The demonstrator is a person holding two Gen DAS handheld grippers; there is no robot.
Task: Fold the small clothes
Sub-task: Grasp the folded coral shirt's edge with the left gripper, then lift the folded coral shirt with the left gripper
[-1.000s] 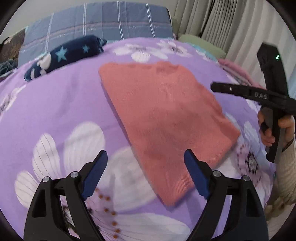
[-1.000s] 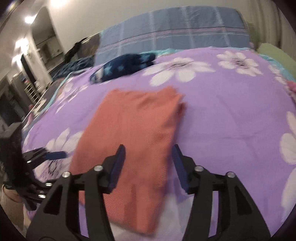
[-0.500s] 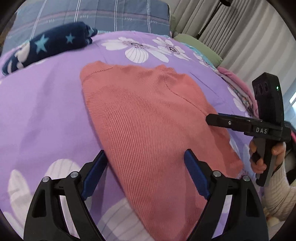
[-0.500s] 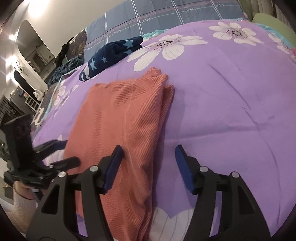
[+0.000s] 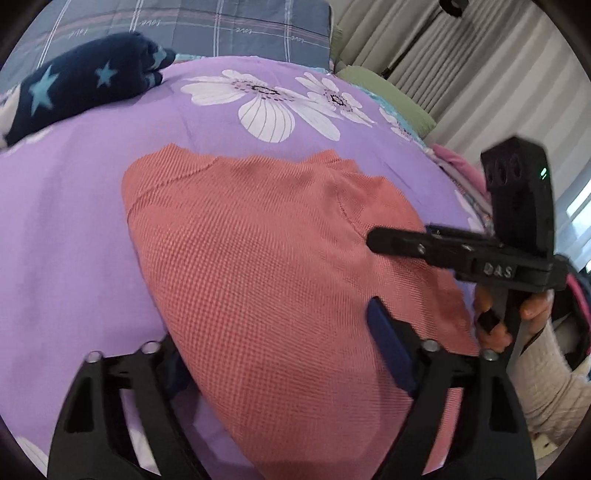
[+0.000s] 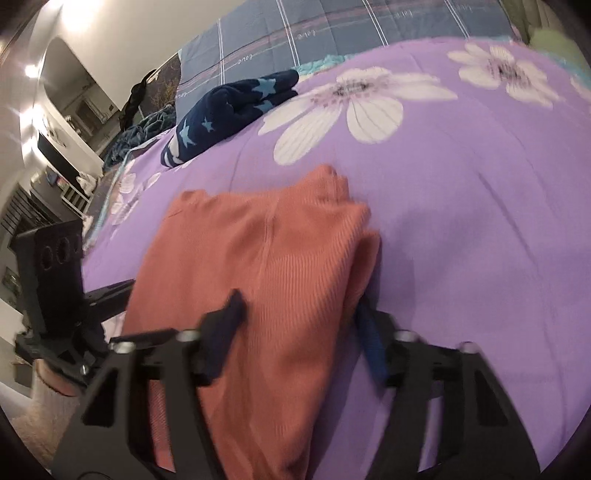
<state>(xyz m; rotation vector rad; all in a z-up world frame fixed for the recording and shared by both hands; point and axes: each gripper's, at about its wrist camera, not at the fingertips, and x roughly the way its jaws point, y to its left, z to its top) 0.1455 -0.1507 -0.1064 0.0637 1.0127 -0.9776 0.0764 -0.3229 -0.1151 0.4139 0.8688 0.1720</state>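
Two grippers closing, fingers [image 5: 388, 343] apart, astride folded coral garment [image 5: 280, 266] near edge

Bare purple bedspread [image 6: 480, 229] lay open beyond and to the right of the folded orange garment [image 5: 266, 266]. A navy star-print bundle [image 6: 229, 114] blocked the far left, near the plaid pillow [image 5: 221, 29]. Both grippers crowded the garment's near edge.
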